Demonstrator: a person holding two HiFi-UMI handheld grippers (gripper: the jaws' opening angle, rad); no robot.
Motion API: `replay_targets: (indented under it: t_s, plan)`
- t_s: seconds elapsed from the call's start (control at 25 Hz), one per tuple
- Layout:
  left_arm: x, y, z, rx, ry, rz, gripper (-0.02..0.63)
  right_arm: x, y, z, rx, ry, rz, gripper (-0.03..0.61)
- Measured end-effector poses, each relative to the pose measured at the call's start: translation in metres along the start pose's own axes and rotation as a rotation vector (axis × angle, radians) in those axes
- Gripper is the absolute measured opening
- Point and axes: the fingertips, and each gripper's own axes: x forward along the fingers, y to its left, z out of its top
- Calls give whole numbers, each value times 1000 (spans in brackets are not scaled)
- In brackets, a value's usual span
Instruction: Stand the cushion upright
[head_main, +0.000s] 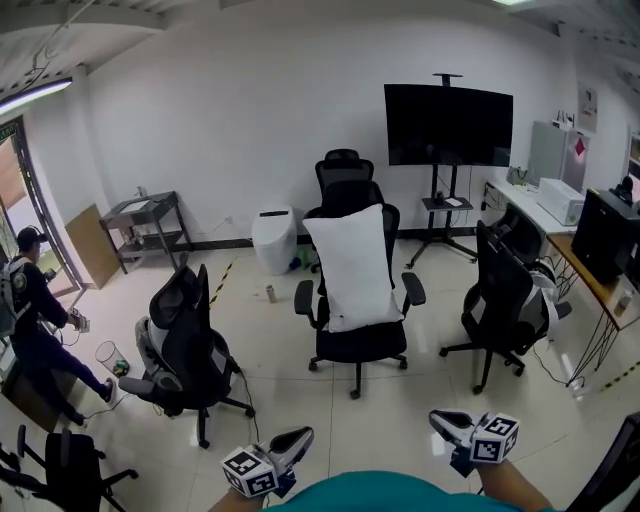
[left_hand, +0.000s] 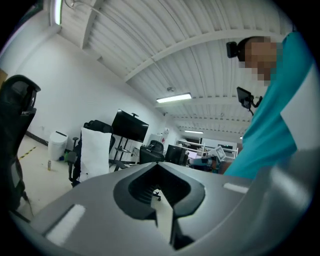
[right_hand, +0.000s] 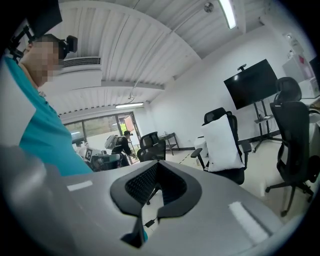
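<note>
A white cushion (head_main: 355, 265) stands upright on the seat of a black office chair (head_main: 360, 345) mid-room, leaning on its backrest. Both grippers are low at the view's bottom edge, well short of the chair. My left gripper (head_main: 297, 440) is shut with nothing in it. My right gripper (head_main: 447, 424) is also shut and empty. In the left gripper view the cushion (left_hand: 95, 152) shows far off at the left, beyond the shut gripper (left_hand: 159, 167). In the right gripper view the cushion (right_hand: 222, 142) shows at the right, past the shut gripper (right_hand: 157, 165).
A second black chair (head_main: 190, 345) stands at the left and a third (head_main: 505, 300) at the right. A dark screen on a stand (head_main: 448, 125) is behind. A desk (head_main: 585, 260) runs along the right wall. A person (head_main: 35, 320) crouches at the far left.
</note>
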Motion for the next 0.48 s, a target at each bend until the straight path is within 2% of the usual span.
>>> replay_targets:
  t_s: [0.16, 0.48]
  plan:
    - [-1, -2, -1, 62, 23, -4, 12, 4, -1, -1, -11, 14, -1, 0]
    - [4, 0, 2, 22, 5, 4, 12, 5, -8, 3, -26, 21, 6, 0]
